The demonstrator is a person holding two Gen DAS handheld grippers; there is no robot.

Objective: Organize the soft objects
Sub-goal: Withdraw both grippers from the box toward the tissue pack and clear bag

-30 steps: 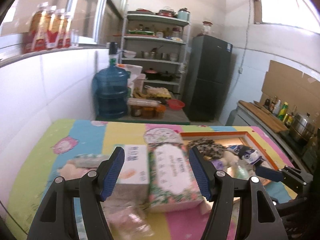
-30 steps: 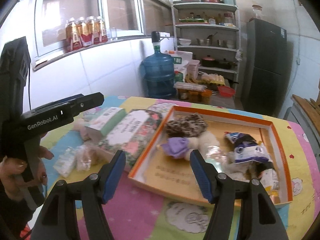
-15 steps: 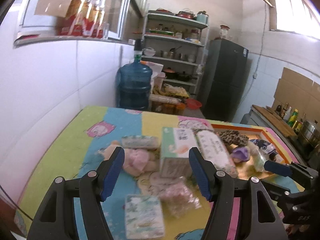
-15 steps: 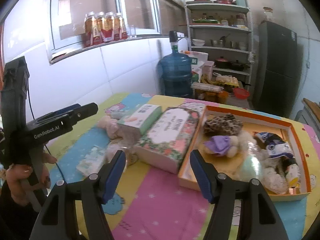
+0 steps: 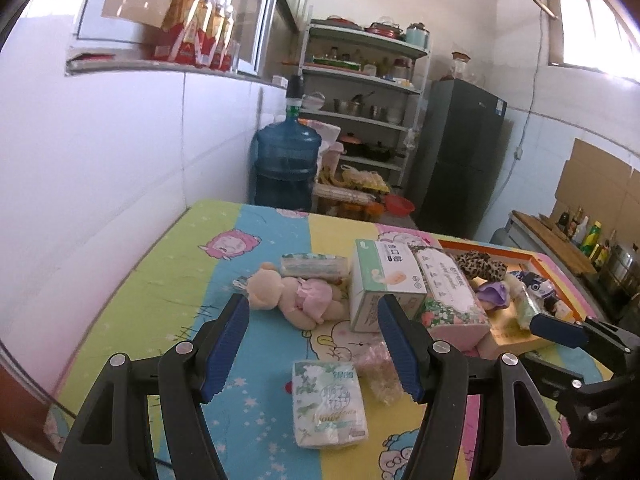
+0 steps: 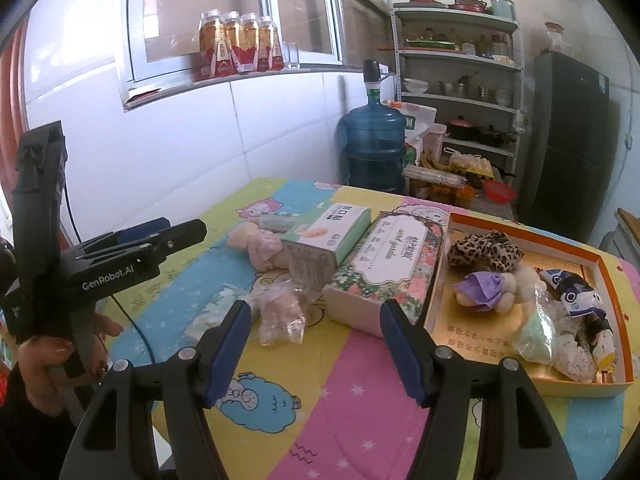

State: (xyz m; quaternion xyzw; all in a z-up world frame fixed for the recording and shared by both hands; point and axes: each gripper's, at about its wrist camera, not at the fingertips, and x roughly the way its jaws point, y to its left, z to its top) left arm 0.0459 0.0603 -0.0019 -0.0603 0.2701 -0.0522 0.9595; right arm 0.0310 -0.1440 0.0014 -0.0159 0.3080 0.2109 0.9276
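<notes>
A plush bear in a pink dress [image 5: 294, 296] [image 6: 260, 248] lies on the colourful tablecloth beside a green-white tissue box [image 5: 380, 280] [image 6: 326, 236] and a floral tissue box [image 5: 448, 292] [image 6: 388, 264]. A tissue pack [image 5: 328, 404] and a clear bag of pink stuff [image 5: 378, 368] [image 6: 280, 312] lie nearer. My left gripper [image 5: 314, 344] hangs open and empty above the pack. My right gripper [image 6: 316, 350] is open and empty too, short of the floral box. An orange-rimmed box [image 6: 532, 236] at the right holds a leopard scrunchie [image 6: 484, 250], a purple-capped plush [image 6: 484, 290] and other soft items.
A white tiled wall runs along the table's left side, with bottles [image 5: 200, 28] on a sill. A blue water jug [image 5: 286, 164], shelves [image 5: 360, 92] and a dark fridge [image 5: 460, 168] stand beyond the far edge. A hand [image 6: 52, 364] holds the left gripper.
Both grippers have drawn back from the tissue boxes and swung left. The bear, tissue pack and clear bag have come into the left wrist view. Neither gripper's opening has changed.
</notes>
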